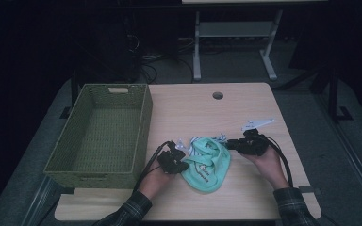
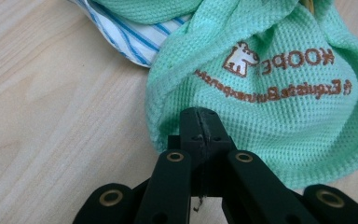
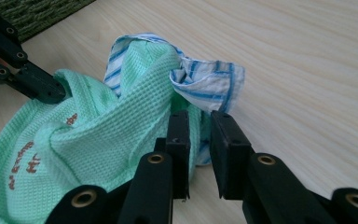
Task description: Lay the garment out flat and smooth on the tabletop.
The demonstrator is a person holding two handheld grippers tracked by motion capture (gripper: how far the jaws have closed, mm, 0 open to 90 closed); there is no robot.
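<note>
A mint-green waffle cloth [image 1: 207,165] with brown lettering lies bunched at the table's front middle. A white cloth with blue stripes [image 1: 197,147] is tucked under and behind it. My left gripper [image 1: 184,162] is at the green cloth's left edge; in the left gripper view its jaws [image 2: 199,125] are pressed together on the hem of the green cloth [image 2: 284,102]. My right gripper [image 1: 229,144] is at the cloth's right side. Its jaws [image 3: 200,122] stand a little apart, with a fold of green cloth [image 3: 98,135] and striped cloth [image 3: 209,79] at their tips.
A green woven basket [image 1: 143,127] stands on the left of the wooden table [image 1: 193,110], with nothing showing inside. A round cable hole [image 1: 218,95] sits near the table's far edge. Beyond the table are a desk frame and cables on the floor.
</note>
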